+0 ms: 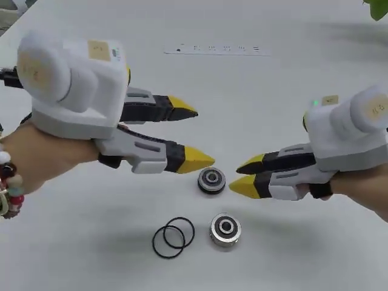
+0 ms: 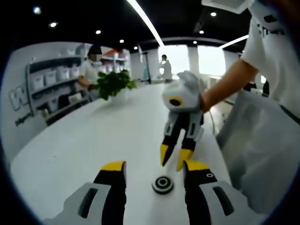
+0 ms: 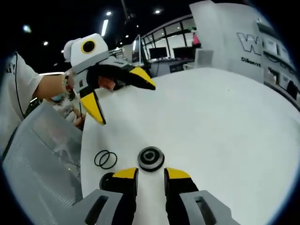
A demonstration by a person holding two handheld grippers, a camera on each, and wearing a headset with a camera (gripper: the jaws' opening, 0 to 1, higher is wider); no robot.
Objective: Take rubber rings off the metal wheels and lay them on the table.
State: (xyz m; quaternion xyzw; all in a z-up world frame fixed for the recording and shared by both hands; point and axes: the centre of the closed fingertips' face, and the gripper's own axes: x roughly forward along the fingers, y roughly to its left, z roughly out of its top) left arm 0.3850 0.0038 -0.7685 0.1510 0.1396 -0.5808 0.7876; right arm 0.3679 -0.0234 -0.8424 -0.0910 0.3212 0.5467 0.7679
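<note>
A metal wheel (image 1: 211, 180) with a dark rubber rim lies flat on the white table (image 1: 273, 109), between the two grippers. My left gripper (image 1: 200, 136) hovers just left of it and above, jaws wide open and empty. The right gripper (image 1: 237, 176) points at the wheel from the right with its jaws a little apart, holding nothing. Closer to me, a second wheel (image 1: 225, 230) looks like bare metal. Two loose black rubber rings (image 1: 174, 236) lie overlapping to its left. The dark-rimmed wheel (image 2: 162, 184) sits ahead of the left jaws, and the same wheel (image 3: 151, 158) lies just beyond the right jaws, with the rings (image 3: 106, 159) beside it.
A white power strip (image 1: 212, 50) lies at the far side of the table. A green plant (image 1: 379, 7) stands at the far right corner. People stand by shelves (image 2: 51, 89) in the background.
</note>
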